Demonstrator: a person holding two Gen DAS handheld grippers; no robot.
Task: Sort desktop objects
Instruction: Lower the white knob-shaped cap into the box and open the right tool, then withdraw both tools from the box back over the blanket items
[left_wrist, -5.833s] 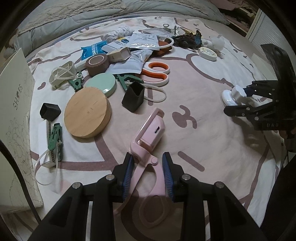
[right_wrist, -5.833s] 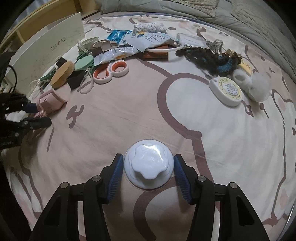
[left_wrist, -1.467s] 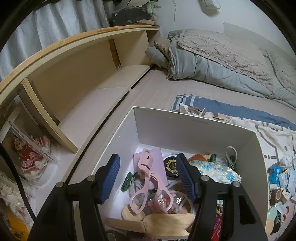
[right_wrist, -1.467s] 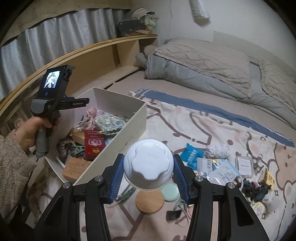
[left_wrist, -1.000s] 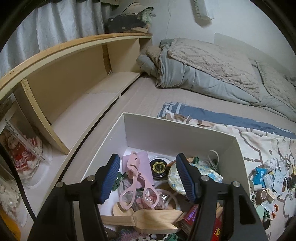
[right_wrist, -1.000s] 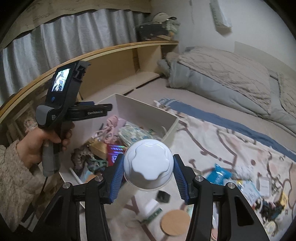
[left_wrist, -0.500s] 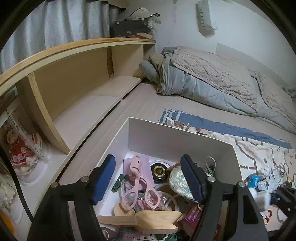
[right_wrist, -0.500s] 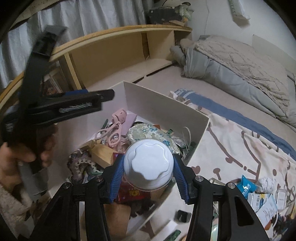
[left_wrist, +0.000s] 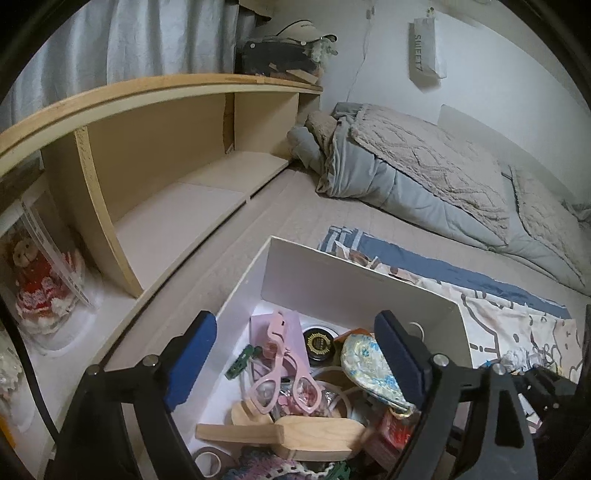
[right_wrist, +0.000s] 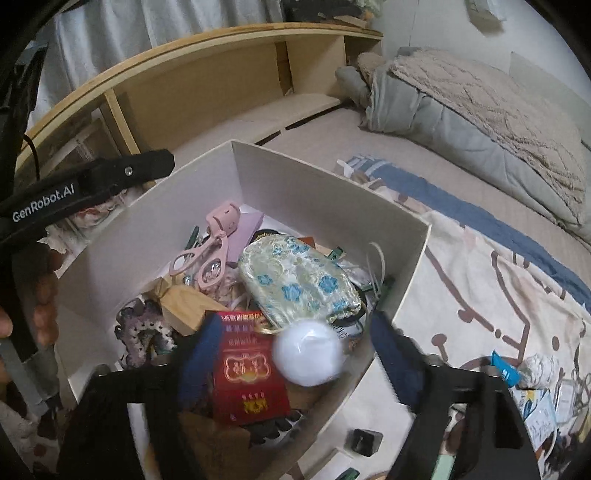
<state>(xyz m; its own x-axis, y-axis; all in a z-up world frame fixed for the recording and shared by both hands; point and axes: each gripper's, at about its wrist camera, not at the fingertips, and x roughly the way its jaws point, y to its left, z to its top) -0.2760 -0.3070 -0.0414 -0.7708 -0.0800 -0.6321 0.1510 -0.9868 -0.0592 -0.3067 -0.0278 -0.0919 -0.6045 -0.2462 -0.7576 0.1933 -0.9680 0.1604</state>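
Release over white box (right_wrist: 325, 206): right gripper (right_wrist: 291, 354), jaws just opened wide, frees white knob-lidded jar (right_wrist: 308, 352) above the box's red packet (right_wrist: 245, 373). Jar looks light, rigid, smooth; grip its round sides. Left gripper (left_wrist: 295, 354) wide, empty.

This was a home bedroom. A bed (left_wrist: 332, 221) carried a rumpled grey quilt (left_wrist: 424, 177) against a white wall, a wooden headboard shelf (left_wrist: 166, 147) ran alongside, and grey curtains (left_wrist: 129, 40) hung behind it.
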